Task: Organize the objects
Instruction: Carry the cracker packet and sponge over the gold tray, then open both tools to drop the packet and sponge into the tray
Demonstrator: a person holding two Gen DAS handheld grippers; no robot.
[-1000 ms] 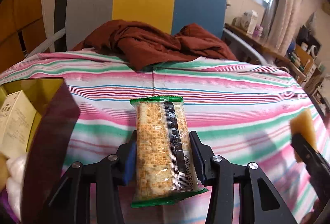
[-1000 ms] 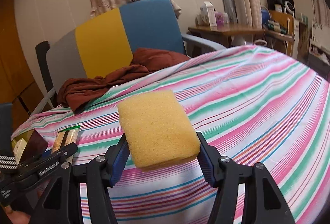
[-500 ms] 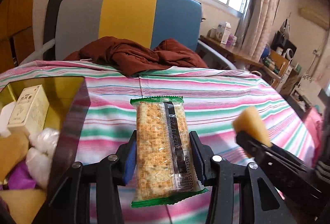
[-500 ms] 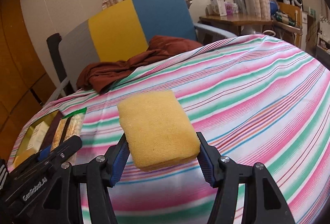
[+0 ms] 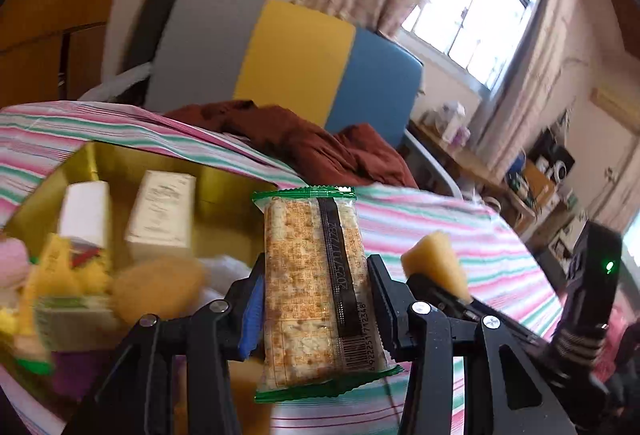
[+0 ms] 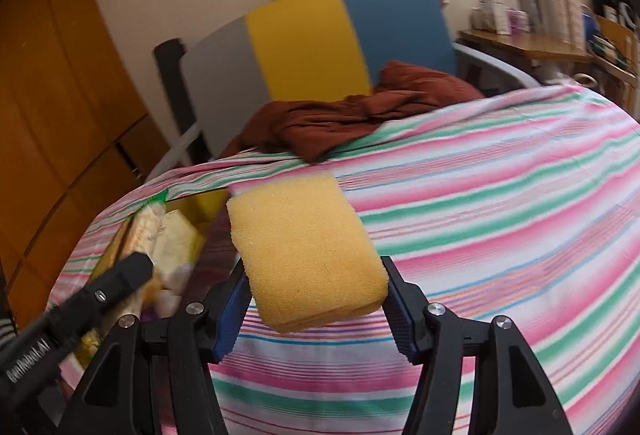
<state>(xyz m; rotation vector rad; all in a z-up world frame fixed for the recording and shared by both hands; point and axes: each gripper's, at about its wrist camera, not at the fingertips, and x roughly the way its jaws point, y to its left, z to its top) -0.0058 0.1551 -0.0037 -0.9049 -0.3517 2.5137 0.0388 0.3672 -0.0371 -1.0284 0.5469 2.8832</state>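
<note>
From the left wrist, the left claw clamps a cracker packet upright between its jaws, now hanging beside the gold box of small items, which has slid into fuller view than a second ago. From the right wrist, the right claw grips a yellow sponge above the striped worktop, with the box's corner newly visible at its left.
</note>
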